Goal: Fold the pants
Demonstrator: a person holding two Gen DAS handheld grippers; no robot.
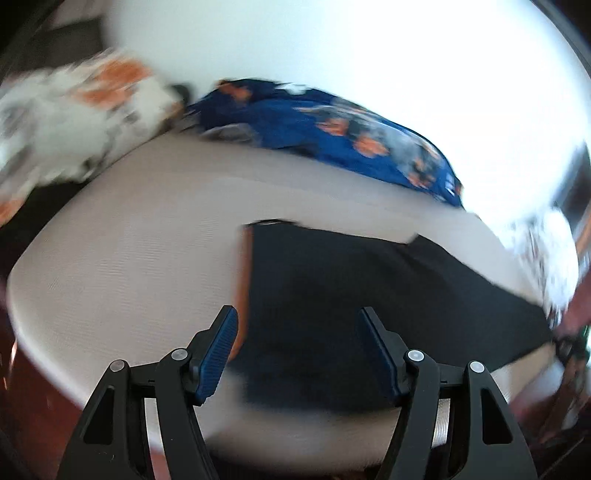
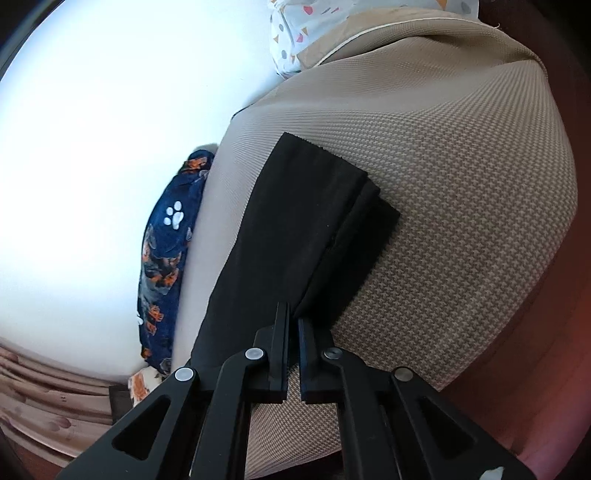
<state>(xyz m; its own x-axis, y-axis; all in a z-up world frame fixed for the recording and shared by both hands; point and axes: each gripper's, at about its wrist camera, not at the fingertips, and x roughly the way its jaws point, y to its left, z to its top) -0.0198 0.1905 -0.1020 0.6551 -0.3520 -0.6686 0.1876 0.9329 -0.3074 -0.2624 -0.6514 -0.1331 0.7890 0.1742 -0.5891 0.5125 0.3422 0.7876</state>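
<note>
The black pants (image 1: 369,295) lie flat on a beige woven cushion (image 1: 129,258). My left gripper (image 1: 297,321) is open and empty, just above the near part of the pants; this view is blurred. In the right wrist view the pants (image 2: 295,229) lie as a long folded strip, legs stacked, on the cushion (image 2: 461,184). My right gripper (image 2: 293,314) is shut at the near edge of the pants, its tips pinching the edge of the fabric.
A dark blue patterned cloth (image 1: 332,129) lies at the cushion's far edge, also in the right wrist view (image 2: 166,251). A white and orange patterned cloth (image 1: 74,110) lies far left. A white patterned cloth (image 2: 303,29) lies beyond the cushion. White wall behind.
</note>
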